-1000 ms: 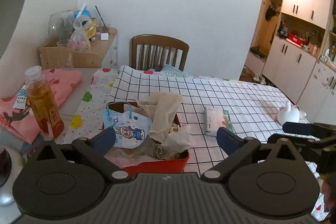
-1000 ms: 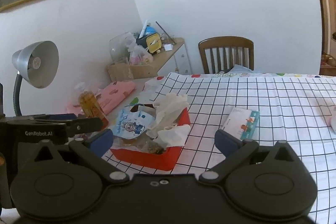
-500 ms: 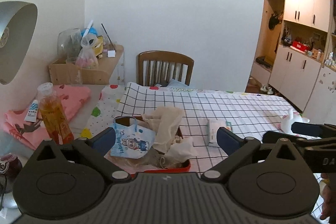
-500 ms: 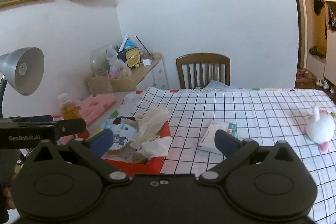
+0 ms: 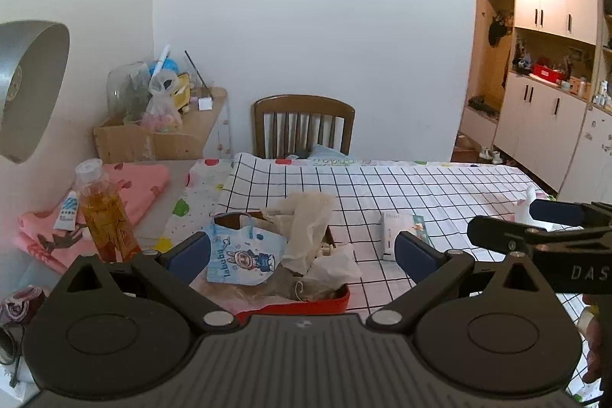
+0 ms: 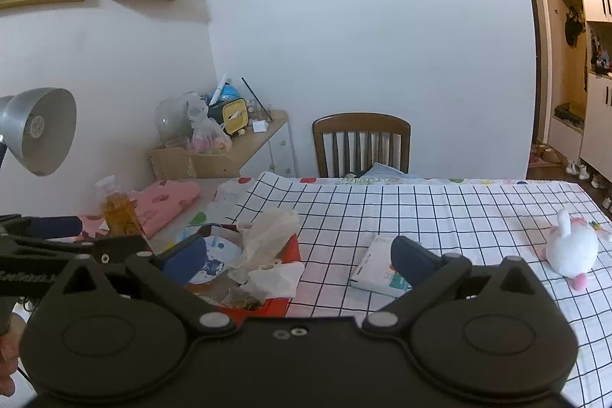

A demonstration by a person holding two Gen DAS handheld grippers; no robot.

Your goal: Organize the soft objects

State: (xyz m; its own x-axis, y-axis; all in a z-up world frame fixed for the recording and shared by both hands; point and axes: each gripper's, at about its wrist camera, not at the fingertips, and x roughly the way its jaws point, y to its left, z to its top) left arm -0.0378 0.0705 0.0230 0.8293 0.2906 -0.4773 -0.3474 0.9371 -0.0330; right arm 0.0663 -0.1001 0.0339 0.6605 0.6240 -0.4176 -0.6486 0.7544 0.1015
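A red bin sits on the checked tablecloth, stuffed with a blue bunny-print bag, beige cloth and white tissue. It also shows in the right wrist view. A white tissue pack lies right of the bin, also seen in the right wrist view. A white plush toy lies at the far right. My left gripper is open and empty, held back above the bin. My right gripper is open and empty.
An amber bottle and a small tube stand at the left by folded pink cloth. A wooden chair is behind the table. A metal lamp hangs at the left. A cluttered side shelf stands against the wall.
Both grippers have pulled back and risen from the table, so the bin and tissue pack look smaller and lower. The plush toy has come into the right wrist view. Both stay open.
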